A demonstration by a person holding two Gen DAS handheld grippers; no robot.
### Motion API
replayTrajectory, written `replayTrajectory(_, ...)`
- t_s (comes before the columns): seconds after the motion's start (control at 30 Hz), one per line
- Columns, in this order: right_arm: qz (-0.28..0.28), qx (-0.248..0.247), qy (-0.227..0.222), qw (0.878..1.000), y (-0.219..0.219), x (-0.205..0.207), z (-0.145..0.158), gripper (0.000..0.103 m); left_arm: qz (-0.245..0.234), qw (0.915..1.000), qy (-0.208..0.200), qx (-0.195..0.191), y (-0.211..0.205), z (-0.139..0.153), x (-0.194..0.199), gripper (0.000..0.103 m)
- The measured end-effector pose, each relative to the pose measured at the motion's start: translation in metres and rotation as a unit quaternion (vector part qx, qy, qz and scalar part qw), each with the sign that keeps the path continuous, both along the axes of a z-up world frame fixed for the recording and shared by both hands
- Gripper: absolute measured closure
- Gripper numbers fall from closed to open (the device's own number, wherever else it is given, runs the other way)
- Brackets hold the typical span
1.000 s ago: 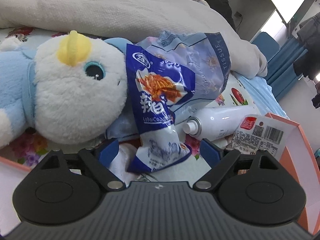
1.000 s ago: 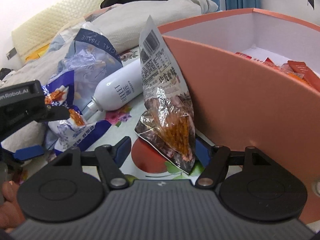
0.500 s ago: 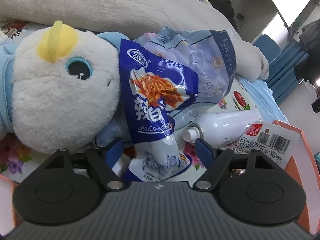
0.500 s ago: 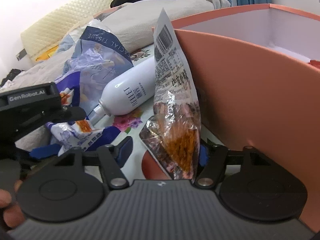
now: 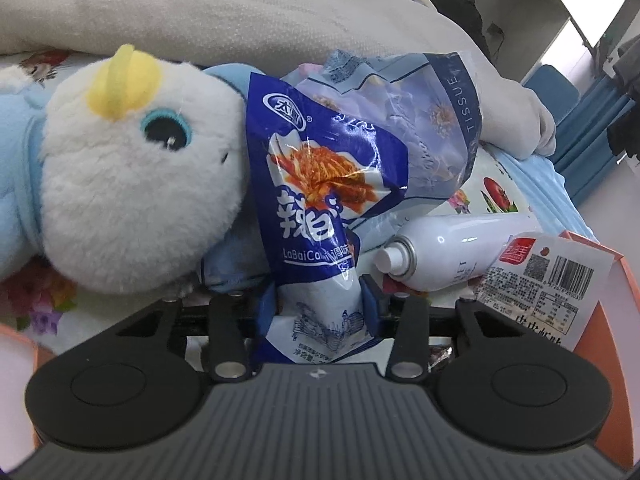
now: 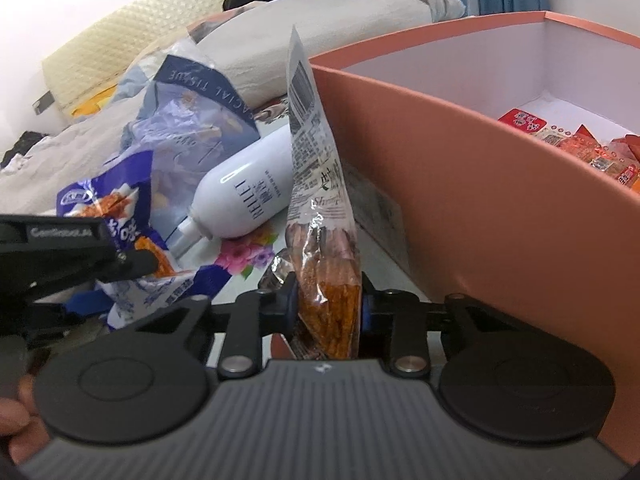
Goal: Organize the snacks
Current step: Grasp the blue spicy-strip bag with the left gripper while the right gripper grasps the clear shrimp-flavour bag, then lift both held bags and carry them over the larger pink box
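1. Your left gripper (image 5: 320, 306) has its fingers closed on the lower end of the blue snack bag (image 5: 320, 200); the bag stands up from the jaws and leans against the plush toy (image 5: 132, 184).
2. Your right gripper (image 6: 326, 306) is closed on the lower part of the clear snack packet (image 6: 320, 216), which stands upright just beside the outer wall of the orange box (image 6: 500, 216).
3. Both bags look light, soft and crinkly. The film is probably slippery and the contents crushable, so take hold near a sealed end, as you do now, and squeeze no harder than needed.
4. The box already holds red packets (image 6: 580, 148), with bare floor around them.
5. The box wall rises above your right gripper; the packet must likely clear its rim.
6. A white spray bottle (image 6: 244, 196) and a tissue pack (image 6: 192, 120) lie between the two bags, leaving little open room low down; above looks freer.
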State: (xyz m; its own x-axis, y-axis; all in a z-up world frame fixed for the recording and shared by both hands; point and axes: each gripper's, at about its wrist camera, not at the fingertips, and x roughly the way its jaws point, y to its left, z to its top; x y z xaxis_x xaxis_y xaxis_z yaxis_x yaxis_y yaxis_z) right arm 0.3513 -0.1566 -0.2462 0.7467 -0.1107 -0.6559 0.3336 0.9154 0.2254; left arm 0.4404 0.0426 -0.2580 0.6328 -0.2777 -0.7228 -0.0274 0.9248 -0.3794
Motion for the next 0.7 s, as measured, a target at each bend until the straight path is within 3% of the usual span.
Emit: replayTrajectory(0.7, 0.106, -0.018, 0.007, 0.994, 0.006, -0.062, 0.029, 0.074, 0.026, 0.9995, -0.006, 0.017, 0.021, 0.045, -0.114, 0.055)
